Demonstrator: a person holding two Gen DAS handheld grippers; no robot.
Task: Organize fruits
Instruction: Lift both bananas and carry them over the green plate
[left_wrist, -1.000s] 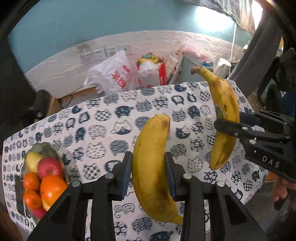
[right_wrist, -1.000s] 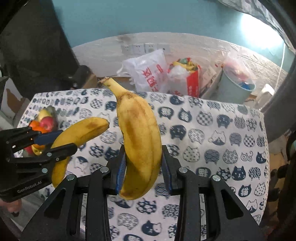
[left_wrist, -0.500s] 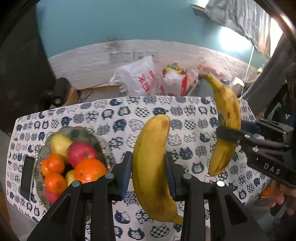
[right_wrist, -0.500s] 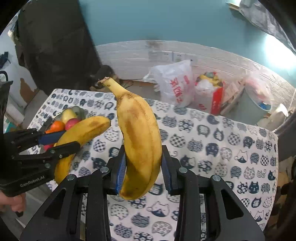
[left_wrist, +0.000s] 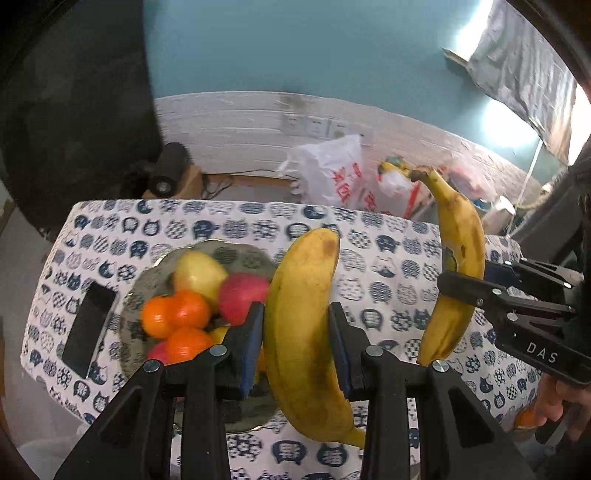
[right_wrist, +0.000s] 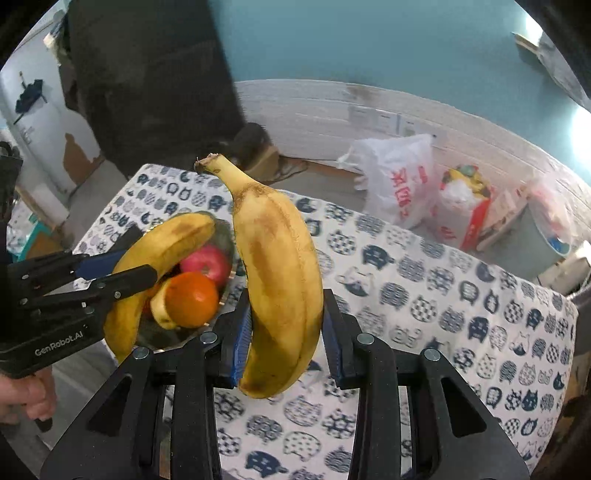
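Change: the fruit bowl (left_wrist: 147, 295) is now seen much nearer and more to the middle of the left wrist view than a moment ago, when it sat at the far left edge. Both bananas are being carried toward it.
Left gripper (left_wrist: 297, 332): it is clamped on the first banana (left_wrist: 303, 314), which is held up in the air, just right of the bowl.
Right gripper (right_wrist: 286, 325): it is clamped on the second banana (right_wrist: 280, 277), with the stem pointing up and away. It is also held in the air, right of the bowl.
Grip: neither grip is seen to have changed in that time.
Meaning for the task: the carrying looks nearly done. It is judged that the bananas are to be set down in or beside the bowl next.
Bowl: it is already filled with oranges (left_wrist: 173, 314), a red apple (left_wrist: 243, 295) and a yellow-green fruit (left_wrist: 199, 275). Little room is left, so a banana could slide off.
Table (left_wrist: 388, 266): it is covered with a white cloth printed with dark blue cat faces.
Phone (left_wrist: 88, 328): a dark flat phone is laid just left of the bowl.
Room: a blue wall with a white lower part is seen far behind. White plastic bags (right_wrist: 399, 184) are on the floor beyond the table.
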